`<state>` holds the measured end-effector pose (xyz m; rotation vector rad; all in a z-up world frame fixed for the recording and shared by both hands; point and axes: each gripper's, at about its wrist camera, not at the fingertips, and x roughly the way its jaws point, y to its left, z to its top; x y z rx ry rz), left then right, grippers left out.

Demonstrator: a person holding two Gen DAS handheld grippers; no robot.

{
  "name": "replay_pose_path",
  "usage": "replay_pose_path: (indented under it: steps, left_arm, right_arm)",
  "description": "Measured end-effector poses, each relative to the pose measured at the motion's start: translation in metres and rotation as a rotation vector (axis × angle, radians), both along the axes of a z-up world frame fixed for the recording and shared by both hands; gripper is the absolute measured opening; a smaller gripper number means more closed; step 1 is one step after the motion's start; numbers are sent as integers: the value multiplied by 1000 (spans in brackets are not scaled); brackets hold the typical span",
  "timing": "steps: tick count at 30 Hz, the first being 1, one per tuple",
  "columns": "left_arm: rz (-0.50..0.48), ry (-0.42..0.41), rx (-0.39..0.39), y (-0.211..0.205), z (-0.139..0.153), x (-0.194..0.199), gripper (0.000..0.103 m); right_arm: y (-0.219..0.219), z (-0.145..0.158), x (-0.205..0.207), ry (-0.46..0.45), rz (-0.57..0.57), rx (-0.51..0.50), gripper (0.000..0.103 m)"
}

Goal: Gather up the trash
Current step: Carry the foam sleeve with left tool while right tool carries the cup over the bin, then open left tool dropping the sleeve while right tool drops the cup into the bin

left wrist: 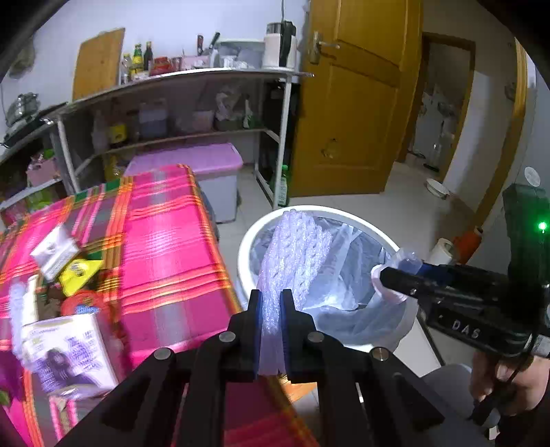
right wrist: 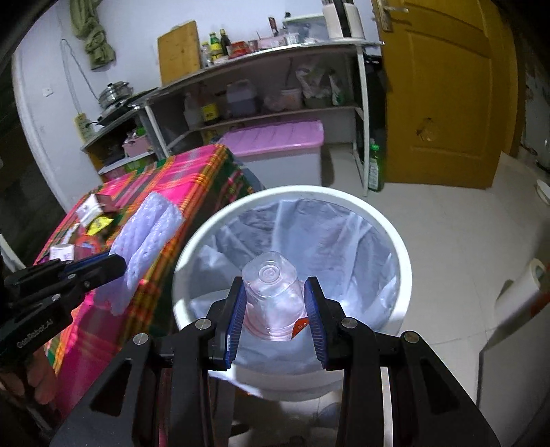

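Two hand-held grippers carry trash to the lined bin (right wrist: 398, 240) off the table's (left wrist: 165, 240) edge: the left hand-held gripper (left wrist: 271, 306) pinches foam netting (left wrist: 295, 247) above its rim, the right hand-held gripper (right wrist: 275, 302) clamps a clear plastic cup (right wrist: 271, 295) over its mouth, seemingly ready to drop.

Cluttered kitchen corner with pale walls and a tiled floor

A grey two-tier metal shelf unit (right wrist: 275, 82) crosses from 9 to 12 o'clock, crowded with bottles and containers; a bare wooden board (right wrist: 178, 51) leans on the white wall (right wrist: 137, 20) above it. A pink-lidded grey plastic storage box (right wrist: 285, 154) sits below. At 1 o'clock stands a yellow-brown wooden door (right wrist: 443, 93). Pale glossy floor tiles (right wrist: 457, 233) spread at 3 o'clock.
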<state>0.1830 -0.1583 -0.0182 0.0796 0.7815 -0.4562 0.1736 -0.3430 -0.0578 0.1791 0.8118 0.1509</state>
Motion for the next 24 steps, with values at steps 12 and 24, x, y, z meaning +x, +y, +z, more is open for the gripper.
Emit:
replay_pose_path:
  steps: [12,24]
  left_arm:
    - [-36,93,10,-27,-22,30,15]
    - [-25,54,-31,-16,-5,17,30]
  right_arm:
    - [-11,-23,14,57,-9,10,53]
    - [-8,-6,2,20,-13,2,55]
